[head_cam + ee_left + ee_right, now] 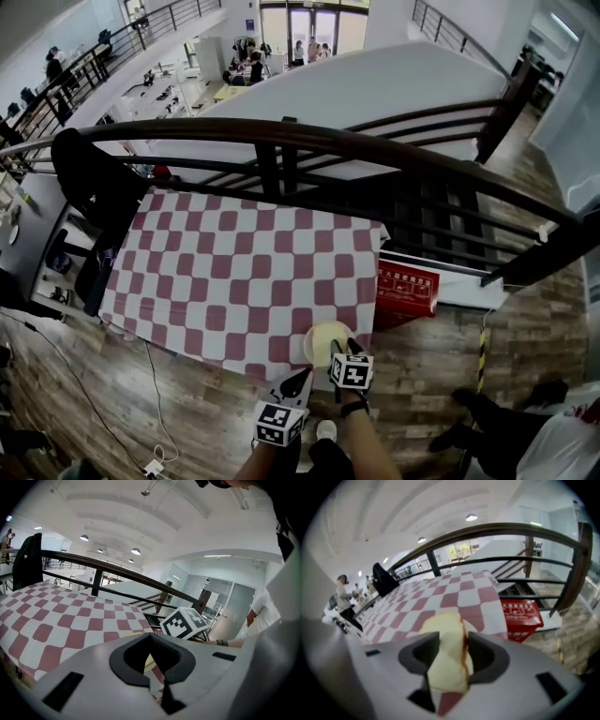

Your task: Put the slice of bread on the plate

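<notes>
A pale slice of bread (446,641) with a brown crust edge stands between the jaws of my right gripper (449,665). The jaws stand apart and do not look pressed on it. In the head view this gripper (341,350) hangs over the near edge of the pale round plate (320,337), which sits at the near right edge of the checked table; the bread is hidden there. My left gripper (297,382) waits just left of the plate, beyond the table's edge. Its jaws (154,686) are shut on nothing, and the plate (148,661) shows through them.
The red-and-white checked cloth (234,272) covers the table. A dark railing (309,141) curves behind it, with a black jacket (89,178) hung at its left. A red box (407,286) stands right of the table. A person's legs (487,422) are at the lower right.
</notes>
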